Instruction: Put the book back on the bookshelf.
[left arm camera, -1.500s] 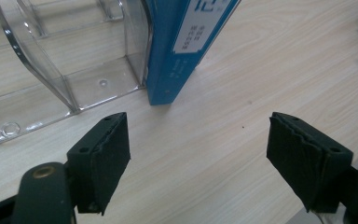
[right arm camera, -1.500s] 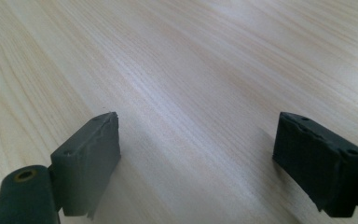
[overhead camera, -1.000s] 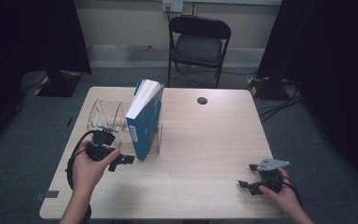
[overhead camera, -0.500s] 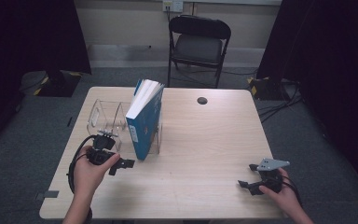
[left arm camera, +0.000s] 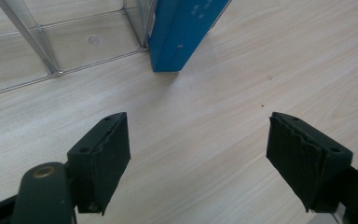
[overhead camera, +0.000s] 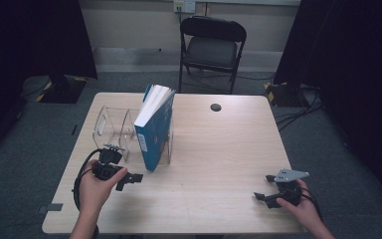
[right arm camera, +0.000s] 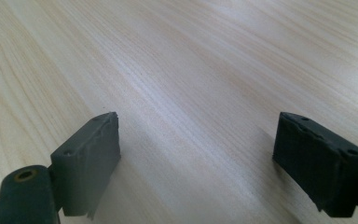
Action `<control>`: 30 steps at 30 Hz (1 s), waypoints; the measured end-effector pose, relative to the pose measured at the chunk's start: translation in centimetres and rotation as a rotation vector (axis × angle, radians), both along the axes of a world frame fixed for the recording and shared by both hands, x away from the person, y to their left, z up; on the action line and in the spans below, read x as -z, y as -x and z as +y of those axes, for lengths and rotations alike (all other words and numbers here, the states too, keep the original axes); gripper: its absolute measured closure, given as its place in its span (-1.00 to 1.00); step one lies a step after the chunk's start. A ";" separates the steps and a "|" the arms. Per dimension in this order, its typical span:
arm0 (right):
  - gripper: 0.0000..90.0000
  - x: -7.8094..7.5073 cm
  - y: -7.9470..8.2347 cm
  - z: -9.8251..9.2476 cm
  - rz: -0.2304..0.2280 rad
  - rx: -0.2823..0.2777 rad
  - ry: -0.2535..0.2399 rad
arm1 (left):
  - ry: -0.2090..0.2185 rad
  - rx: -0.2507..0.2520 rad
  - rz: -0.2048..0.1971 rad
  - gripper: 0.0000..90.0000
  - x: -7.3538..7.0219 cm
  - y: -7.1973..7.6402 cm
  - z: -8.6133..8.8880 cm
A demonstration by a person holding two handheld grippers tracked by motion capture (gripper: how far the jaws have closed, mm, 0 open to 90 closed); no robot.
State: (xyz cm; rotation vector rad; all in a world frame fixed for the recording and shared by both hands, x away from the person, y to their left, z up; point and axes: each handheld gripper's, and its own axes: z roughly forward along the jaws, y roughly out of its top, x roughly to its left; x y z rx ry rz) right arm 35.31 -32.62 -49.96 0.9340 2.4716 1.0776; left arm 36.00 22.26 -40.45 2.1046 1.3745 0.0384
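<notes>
thick blue softcover book (overhead camera: 154,130): stands on its bottom edge, long axis upright, top tilted toward 1 o'clock, spine toward me | clear acrylic divider rack (overhead camera: 110,127): holds the book in its right-hand slot, at 1 o'clock of my left gripper (overhead camera: 128,180) | both my left and right gripper (overhead camera: 264,196): released, nothing between the jaws, over the pale wooden table (overhead camera: 219,149)

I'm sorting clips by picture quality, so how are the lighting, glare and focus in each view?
High view: evenly lit table, dark surroundings. Left gripper view: blue book and clear rack sharp, near pads soft. Right gripper view: bright sheen on the wood, pads blurred.
</notes>
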 end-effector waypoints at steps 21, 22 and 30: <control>-0.69 0.0 0.0 0.0 0.001 0.001 0.000 | -0.015 -0.017 0.033 -0.52 3.7 0.3 0.2; -0.69 0.0 0.0 0.0 0.001 0.001 0.000 | -0.015 -0.017 0.033 -0.52 3.7 0.3 0.2; -0.69 0.0 0.1 0.0 0.001 0.000 0.001 | -0.031 -0.026 0.036 -0.52 4.8 0.5 0.4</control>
